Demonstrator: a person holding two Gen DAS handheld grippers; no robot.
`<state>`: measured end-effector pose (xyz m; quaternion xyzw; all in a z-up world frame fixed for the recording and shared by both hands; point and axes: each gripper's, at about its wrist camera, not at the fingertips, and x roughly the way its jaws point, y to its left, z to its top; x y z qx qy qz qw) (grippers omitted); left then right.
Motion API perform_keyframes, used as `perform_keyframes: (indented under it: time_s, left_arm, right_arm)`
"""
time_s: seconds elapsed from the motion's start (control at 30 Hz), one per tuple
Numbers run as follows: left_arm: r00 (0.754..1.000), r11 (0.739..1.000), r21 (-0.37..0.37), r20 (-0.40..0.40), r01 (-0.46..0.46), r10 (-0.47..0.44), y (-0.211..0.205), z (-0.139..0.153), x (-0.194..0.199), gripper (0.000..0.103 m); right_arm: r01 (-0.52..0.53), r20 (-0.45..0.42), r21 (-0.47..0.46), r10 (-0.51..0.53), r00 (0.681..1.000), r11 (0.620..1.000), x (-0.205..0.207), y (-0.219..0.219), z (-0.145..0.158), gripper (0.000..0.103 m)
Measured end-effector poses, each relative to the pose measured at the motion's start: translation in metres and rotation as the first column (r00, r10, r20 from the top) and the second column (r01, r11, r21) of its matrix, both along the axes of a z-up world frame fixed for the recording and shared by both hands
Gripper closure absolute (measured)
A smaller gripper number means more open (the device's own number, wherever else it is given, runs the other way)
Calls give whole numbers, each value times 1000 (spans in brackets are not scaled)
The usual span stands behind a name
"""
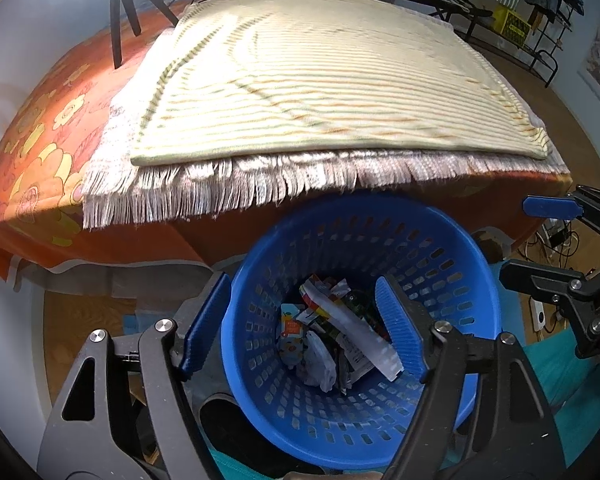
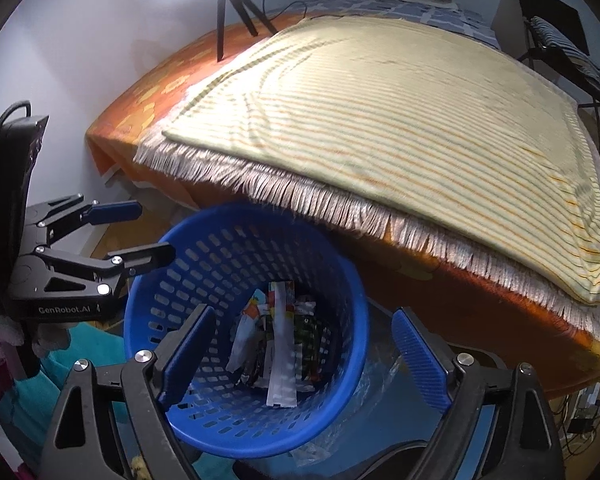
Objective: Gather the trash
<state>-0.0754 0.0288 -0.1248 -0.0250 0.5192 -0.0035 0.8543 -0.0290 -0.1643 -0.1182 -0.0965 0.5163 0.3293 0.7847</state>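
We have the left gripper hanging above the blue basket, jaws wide, nothing between them; wrappers lie in a heap at the basket bottom, so the trash looks dropped; right gripper also wide and empty over the same basket, likely just for a clean drop; striped blanket on the bed looks bare of trash.

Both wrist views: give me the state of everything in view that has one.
Blue basket: upright on the floor by the bed, wrappers inside.
Wrappers: loose in the basket bottom.
Left gripper: open, empty.
Right gripper: open, empty.
Striped blanket: spread flat on the bed.
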Motion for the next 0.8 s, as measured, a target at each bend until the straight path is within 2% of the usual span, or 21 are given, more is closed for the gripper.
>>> perform_keyframes:
  time_s: [0.33, 0.8]
  left_arm:
    - [998, 1000, -8, 69, 11, -10, -8, 30, 11, 26]
    - [965, 998, -52, 262, 21, -7, -20, 112, 28, 26]
  right_arm:
    - [66, 41, 67, -69, 997, 996, 13, -16, 27, 11]
    - [148, 161, 174, -176, 971, 974, 39, -43, 90, 11]
